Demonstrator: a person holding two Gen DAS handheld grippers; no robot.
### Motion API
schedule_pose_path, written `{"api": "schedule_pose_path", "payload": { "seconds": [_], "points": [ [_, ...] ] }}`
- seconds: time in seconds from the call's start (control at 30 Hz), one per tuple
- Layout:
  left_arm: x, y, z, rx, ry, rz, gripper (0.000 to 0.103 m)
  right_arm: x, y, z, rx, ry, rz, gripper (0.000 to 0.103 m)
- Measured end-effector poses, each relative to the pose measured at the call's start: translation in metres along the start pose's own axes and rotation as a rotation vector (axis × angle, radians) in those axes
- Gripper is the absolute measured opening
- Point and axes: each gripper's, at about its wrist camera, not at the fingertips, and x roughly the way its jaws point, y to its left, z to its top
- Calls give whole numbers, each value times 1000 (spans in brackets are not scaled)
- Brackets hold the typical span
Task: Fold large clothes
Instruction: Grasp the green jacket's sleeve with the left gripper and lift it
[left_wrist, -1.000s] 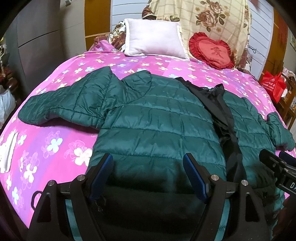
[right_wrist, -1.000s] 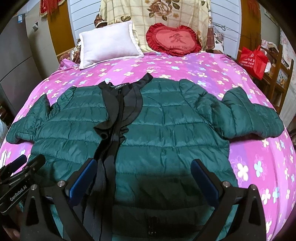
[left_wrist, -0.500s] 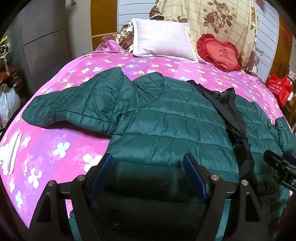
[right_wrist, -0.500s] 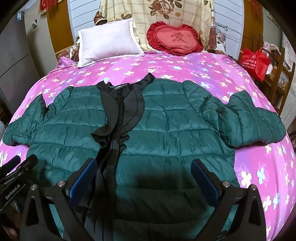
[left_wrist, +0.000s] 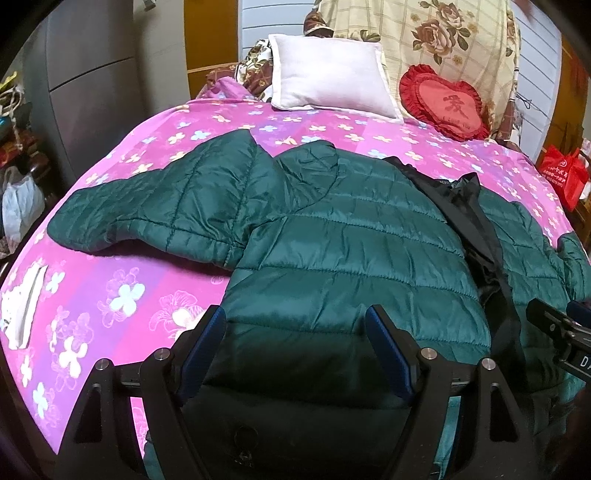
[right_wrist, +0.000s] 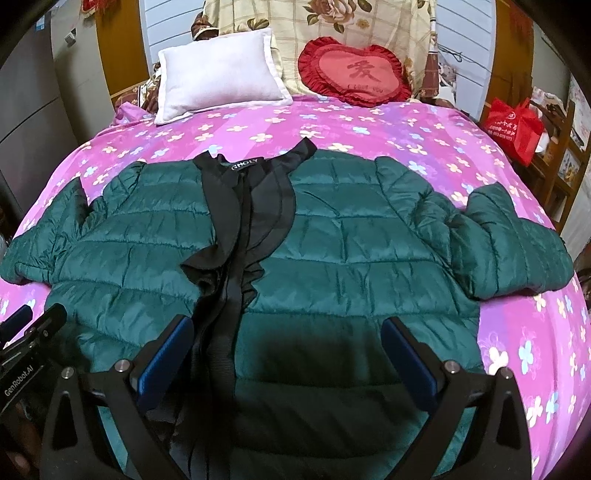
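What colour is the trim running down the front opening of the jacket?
Black, against the dark green quilted jacket; the trim shows best in the right wrist view.

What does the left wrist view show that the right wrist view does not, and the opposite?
Only the left wrist view shows the white plastic bag beside the bed and the white item on the sheet. Only the right wrist view shows the collar label and the whole right sleeve. Both show the green jacket, white pillow, red heart cushion and red bag.
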Motion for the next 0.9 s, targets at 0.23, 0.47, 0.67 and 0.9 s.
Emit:
{"api": "schedule_pose_path", "payload": {
  "seconds": [0.23, 0.47, 0.67, 0.9],
  "points": [
    [0, 48, 21, -132, 2, -55, 50, 4, 1, 2, -6, 4, -10, 103],
    [13, 100, 37, -142, -1, 97, 50, 20, -6, 6, 32, 21, 13, 103],
    [21, 140, 46, -154, -22, 191, 50, 28, 0, 8, 11, 30, 7, 103],
    [30, 195, 55, -222, -29, 263, 50, 30, 3, 9, -1, 34, 13, 103]
  ]
}}
